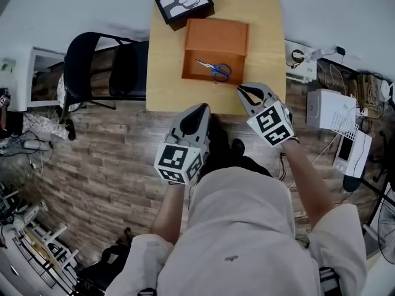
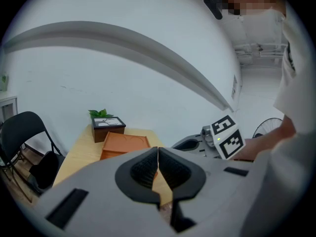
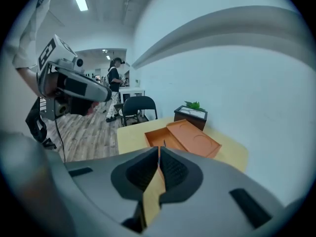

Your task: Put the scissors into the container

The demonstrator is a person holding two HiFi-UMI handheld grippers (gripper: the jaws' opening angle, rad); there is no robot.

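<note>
The scissors, blue-handled, lie inside the orange container on the light wooden table; its lid stands open toward the far side. My left gripper hangs off the table's near edge, shut and empty. My right gripper is over the near right edge, just right of the container, also shut with nothing in it. In the left gripper view the shut jaws point toward the container. In the right gripper view the shut jaws face the container.
A dark box with a framed deer picture and a plant stands behind the container. A black chair is left of the table. White devices and cables lie on the floor at right. A person stands far back.
</note>
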